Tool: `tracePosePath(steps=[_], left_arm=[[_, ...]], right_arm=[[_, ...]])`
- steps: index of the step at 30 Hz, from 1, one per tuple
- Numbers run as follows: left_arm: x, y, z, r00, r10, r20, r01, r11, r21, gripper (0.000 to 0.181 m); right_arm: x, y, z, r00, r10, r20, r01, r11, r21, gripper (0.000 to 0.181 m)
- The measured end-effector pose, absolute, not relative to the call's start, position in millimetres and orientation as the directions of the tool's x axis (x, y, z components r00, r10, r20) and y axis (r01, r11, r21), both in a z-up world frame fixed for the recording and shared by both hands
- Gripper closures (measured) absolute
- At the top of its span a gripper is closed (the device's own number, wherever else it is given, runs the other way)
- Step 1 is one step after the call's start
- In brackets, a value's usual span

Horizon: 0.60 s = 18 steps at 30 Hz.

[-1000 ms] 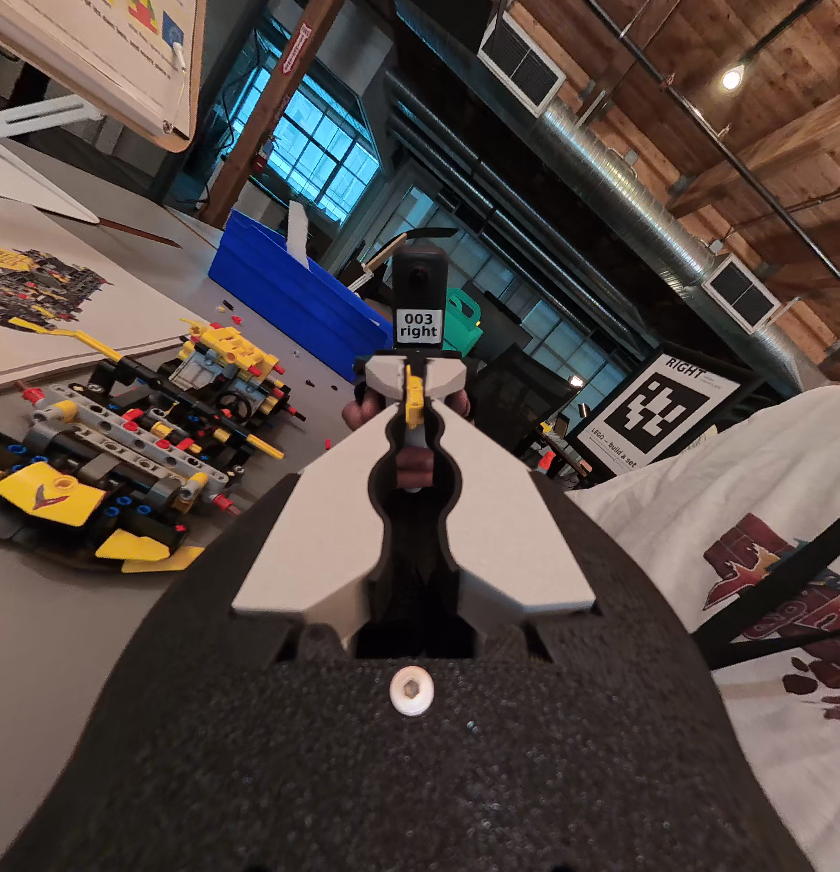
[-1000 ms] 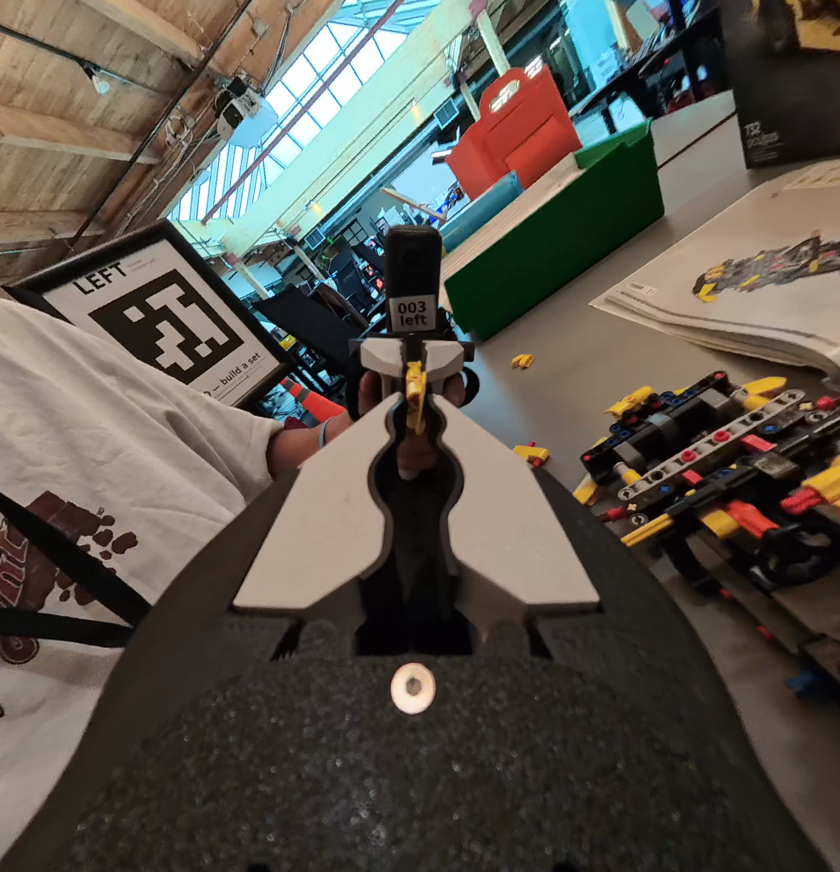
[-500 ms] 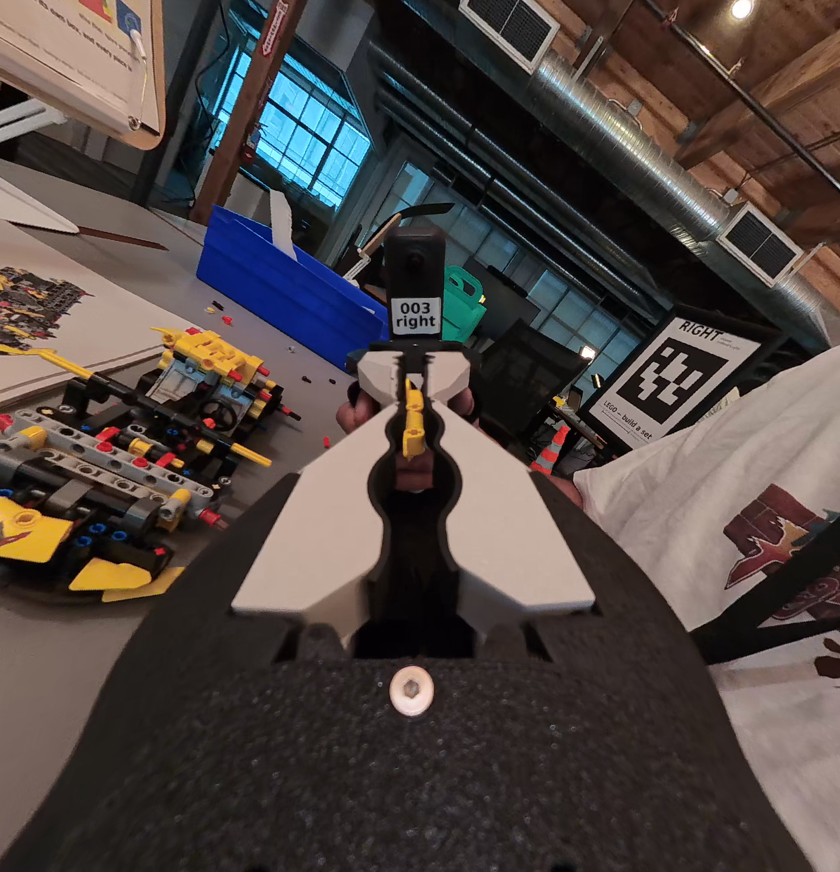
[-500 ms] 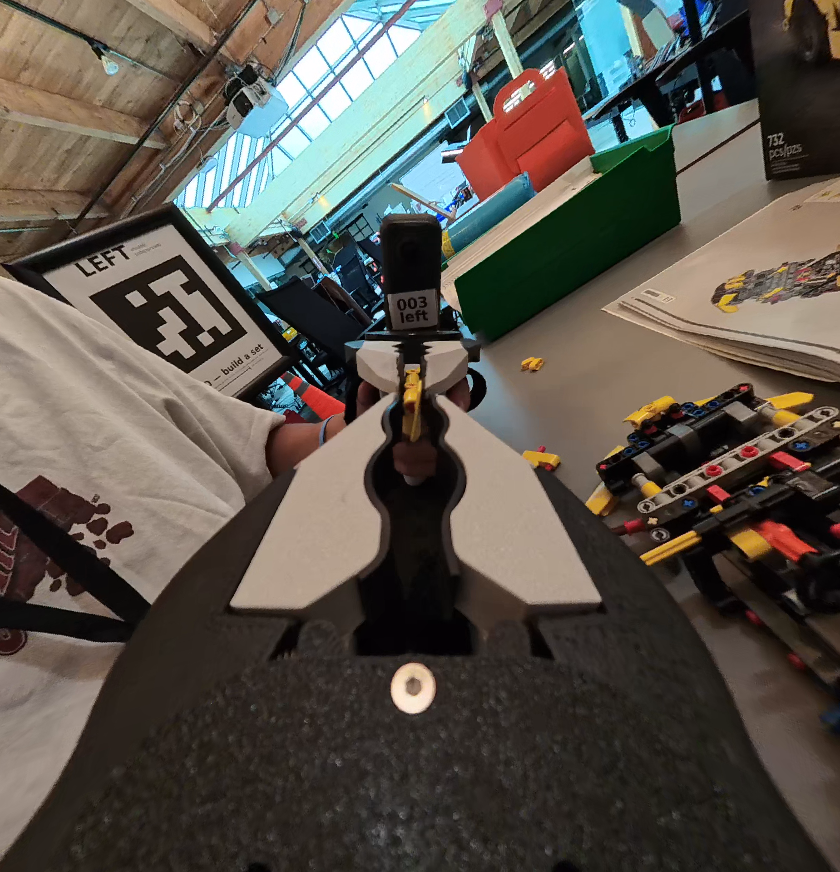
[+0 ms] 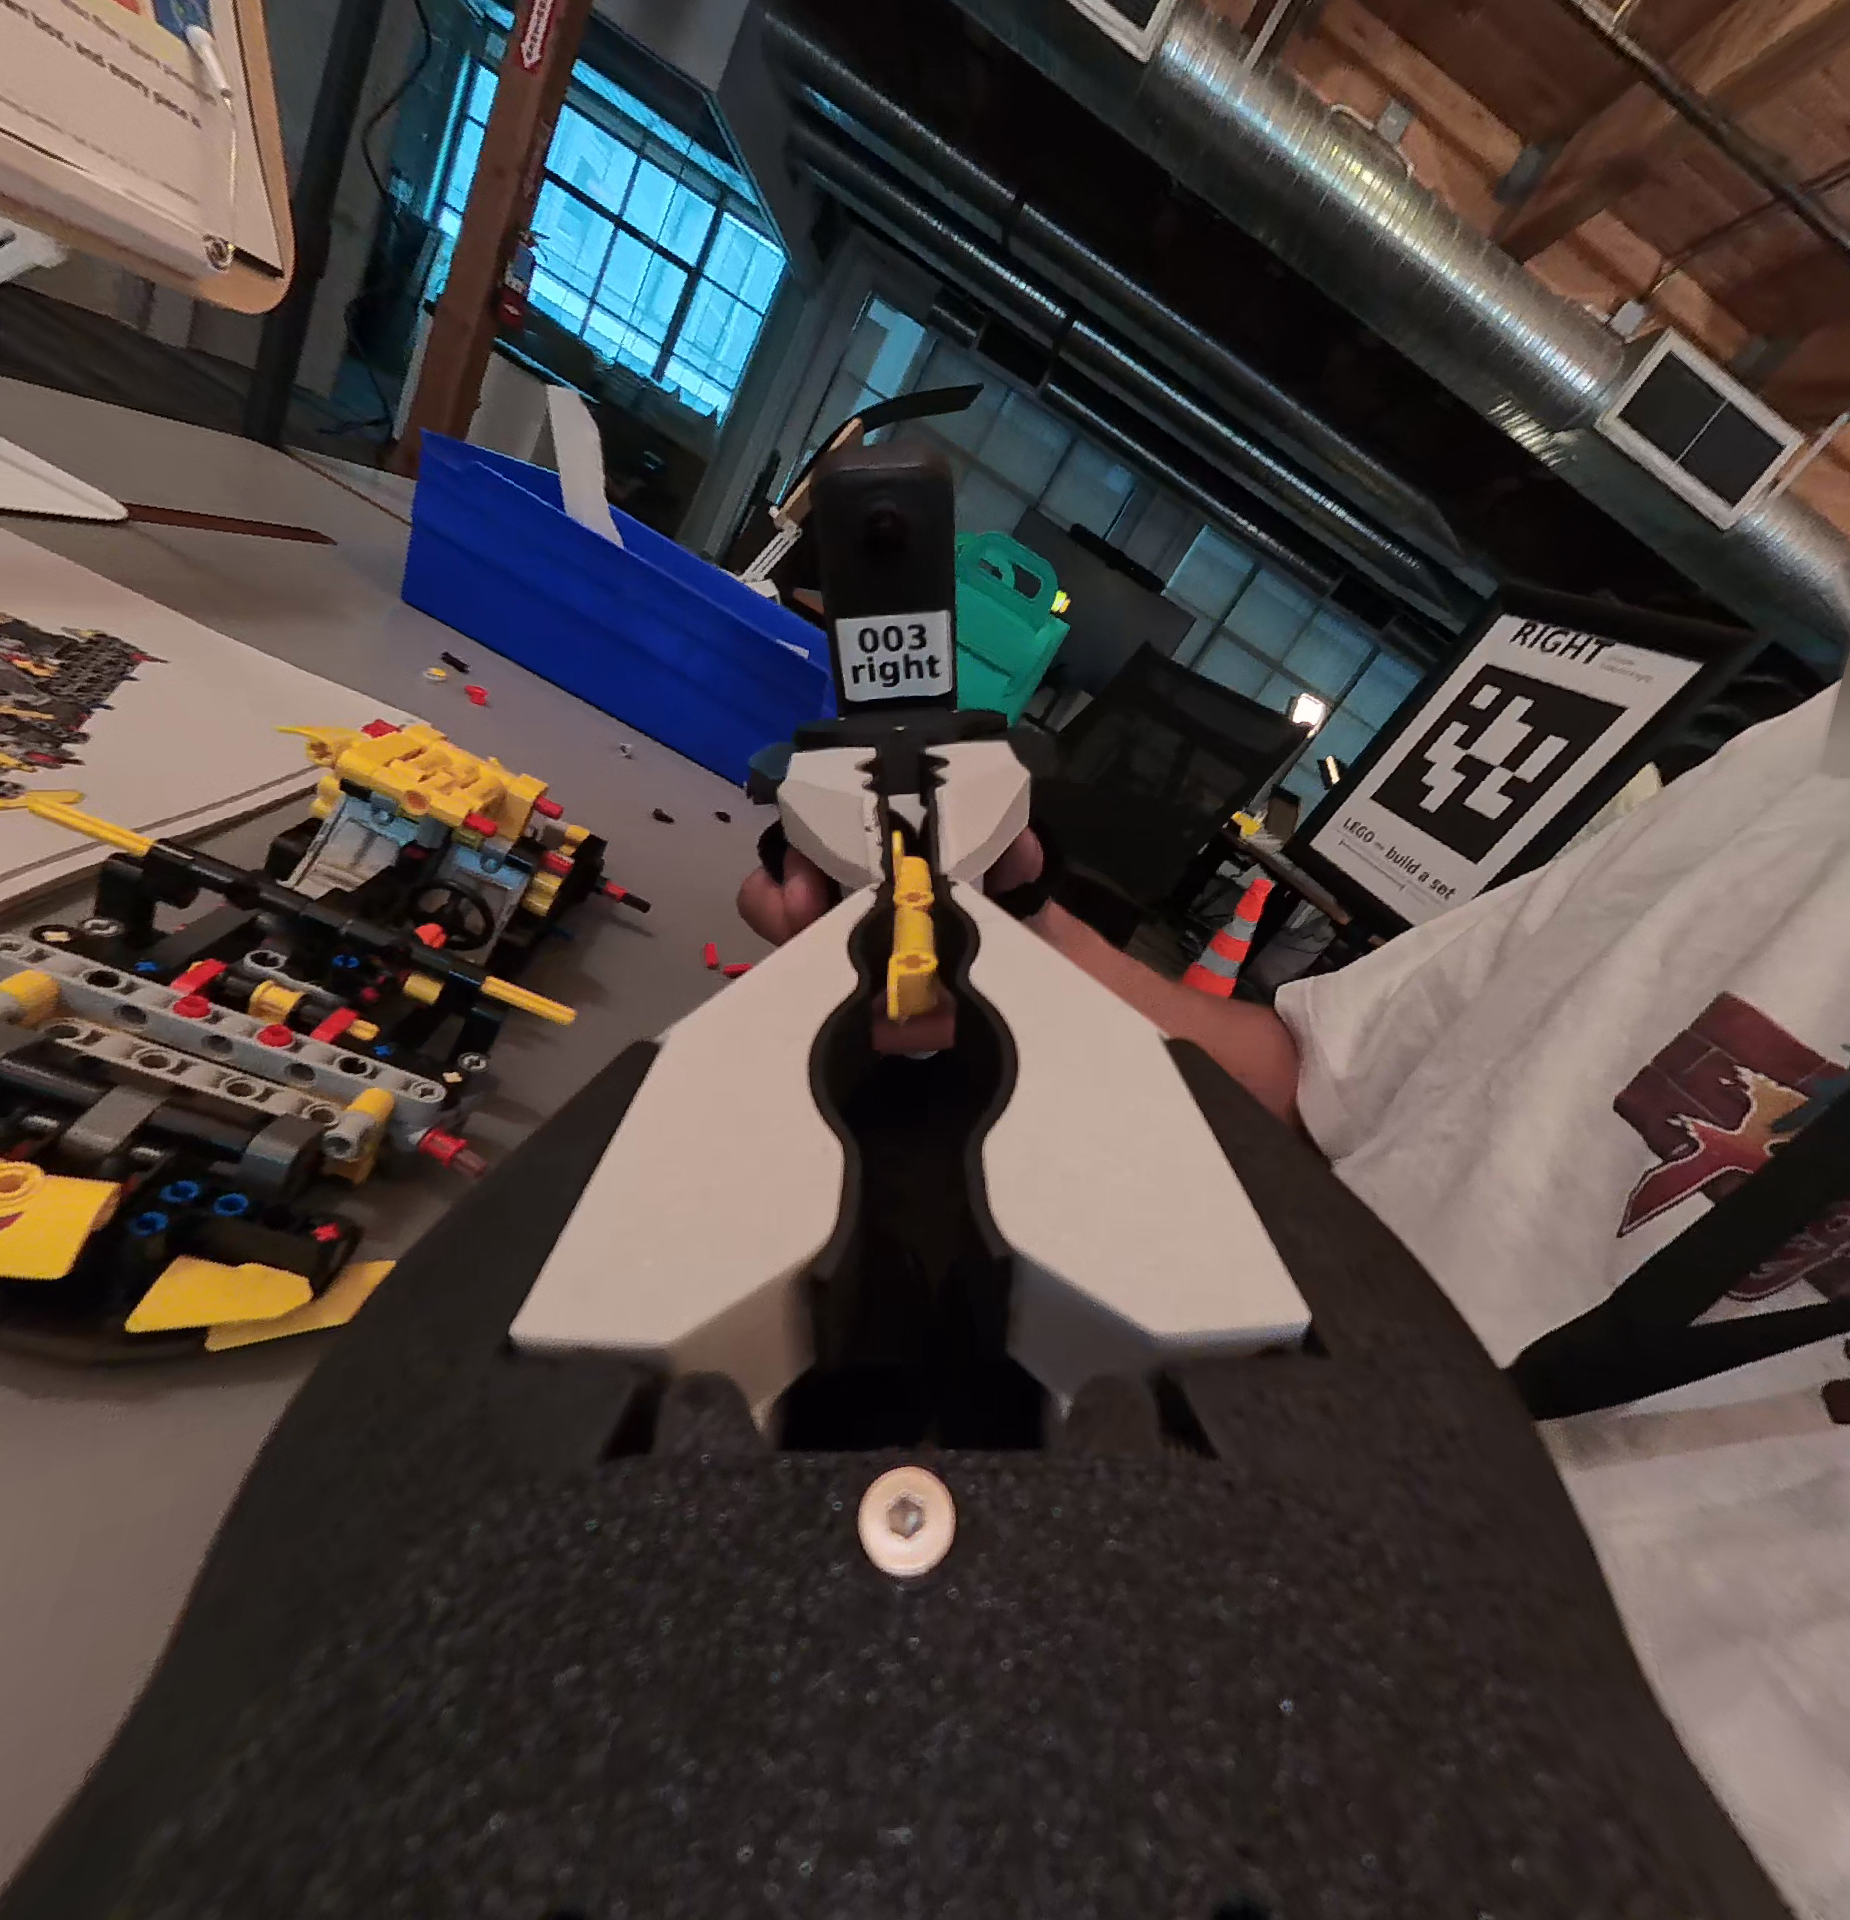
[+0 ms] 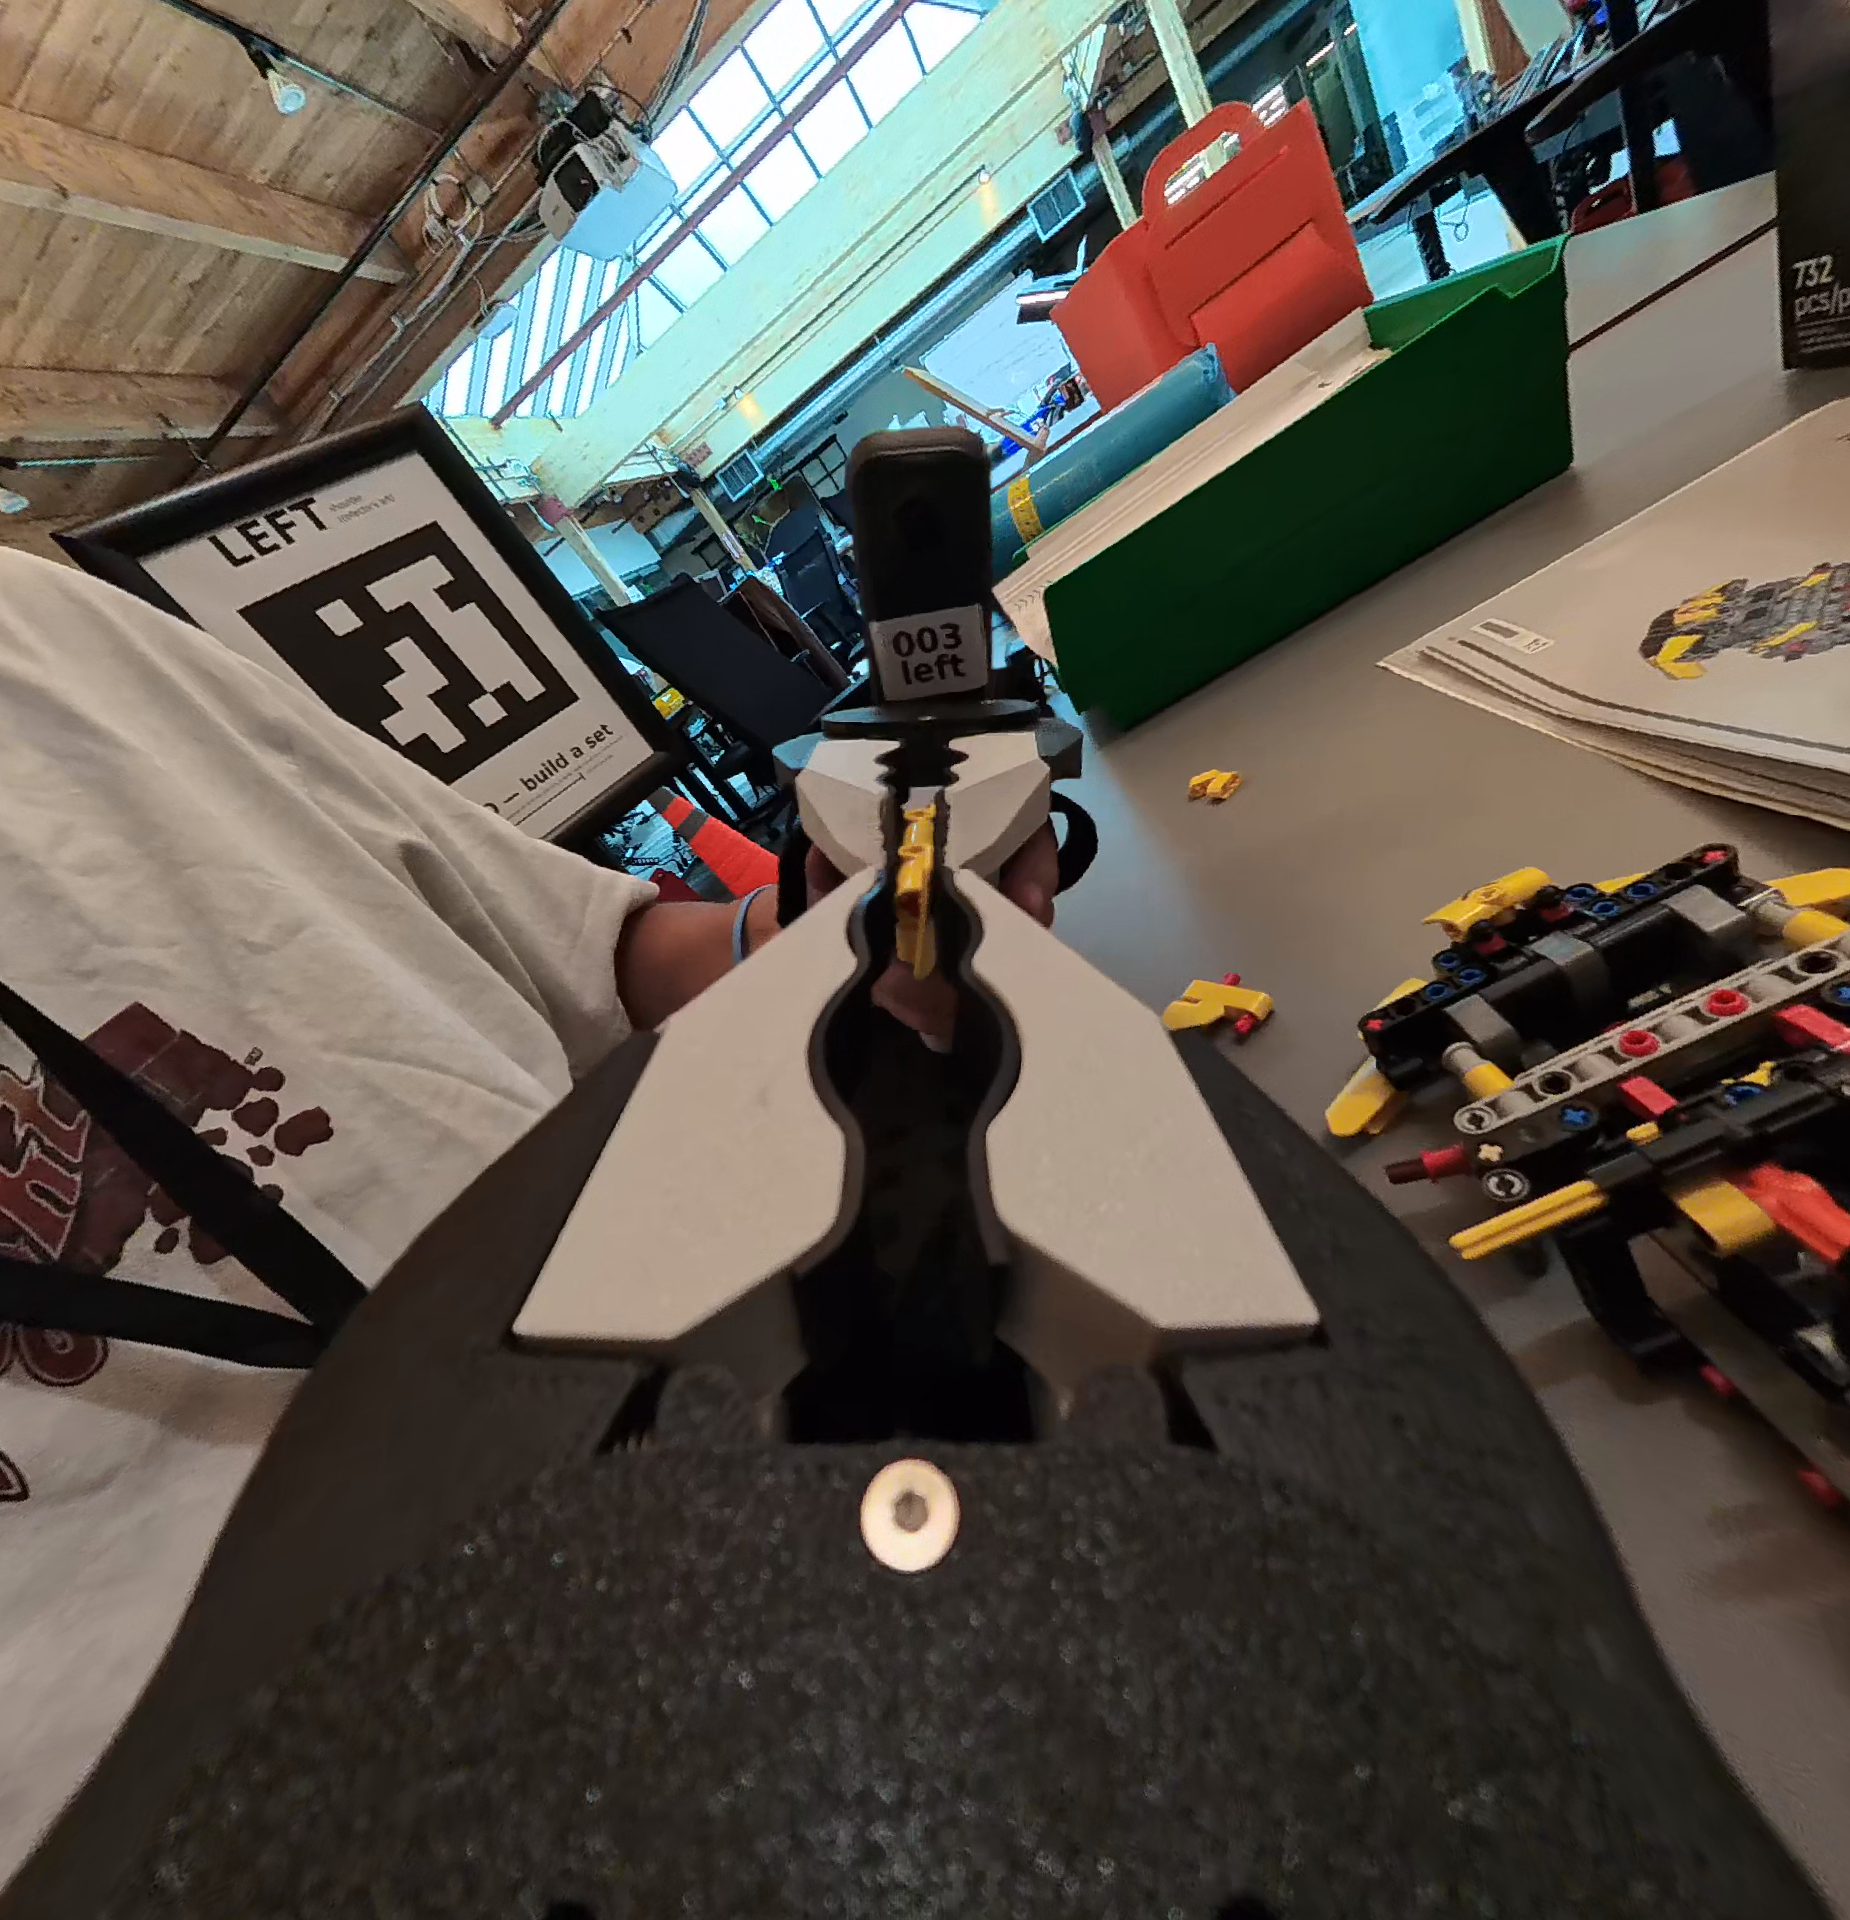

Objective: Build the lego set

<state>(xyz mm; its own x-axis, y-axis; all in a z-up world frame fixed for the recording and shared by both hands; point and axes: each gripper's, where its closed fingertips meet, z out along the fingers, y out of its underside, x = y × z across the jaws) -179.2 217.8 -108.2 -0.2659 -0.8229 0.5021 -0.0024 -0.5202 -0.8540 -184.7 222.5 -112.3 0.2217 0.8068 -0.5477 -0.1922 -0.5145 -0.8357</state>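
My two grippers meet tip to tip above the grey table (image 5: 79,1538). My left gripper (image 5: 908,914) is shut on a small yellow Lego piece (image 5: 910,951) that stands upright between its pads. My right gripper (image 5: 900,826) faces it and grips the far end of the same piece. In the right wrist view my right gripper (image 6: 916,904) is shut on the yellow piece (image 6: 916,914), and the left gripper (image 6: 919,821) clamps its other end. The half-built black, grey and yellow car model (image 5: 277,997) lies on the table, also in the right wrist view (image 6: 1648,1049).
A blue bin (image 5: 588,613) and a green bin (image 6: 1316,561) stand at the back. An open instruction booklet (image 6: 1679,665) lies beyond the model. Loose yellow pieces (image 6: 1217,1003) and small pins lie on the table. A person in a white shirt (image 6: 225,831) sits close behind the grippers. My two grippers' fingertips are within a few centimetres of each other.
Both grippers stay tip to tip on the yellow piece. The pair has shifted a little, so the model and the background sit slightly differently in both views.
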Motion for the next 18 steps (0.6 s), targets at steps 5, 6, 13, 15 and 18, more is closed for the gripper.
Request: tracePosePath(steps=[5,6,13,15,18], left_arm=[[-181.0,216.3,-109.2,-0.283,-0.812,0.51,-0.019,-0.527,-0.85,0.174],[-183.2,218.2,-107.8,-0.281,-0.814,0.508,-0.005,-0.529,-0.849,0.174],[-200.2,240.8,-85.8,-0.3,-0.786,0.54,0.162,-0.6,-0.783,0.174],[-195.3,243.4,-76.1,-0.313,-0.783,0.538,0.22,-0.611,-0.76,0.174],[-191.4,250.1,-73.0,-0.295,-0.763,0.575,0.275,-0.644,-0.714,0.174]], right_arm=[[-185.7,220.0,-114.3,0.232,0.824,-0.517,-0.156,-0.493,-0.856,0.175],[-183.6,219.7,-112.7,0.223,0.824,-0.521,-0.165,-0.495,-0.853,0.175],[-144.2,239.7,-79.5,0.165,0.765,-0.623,-0.465,-0.496,-0.733,0.175],[-160.1,248.5,-72.9,0.175,0.746,-0.643,-0.576,-0.452,-0.681,0.175],[-178.3,258.4,-73.2,0.227,0.722,-0.654,-0.727,-0.321,-0.607,0.175]])
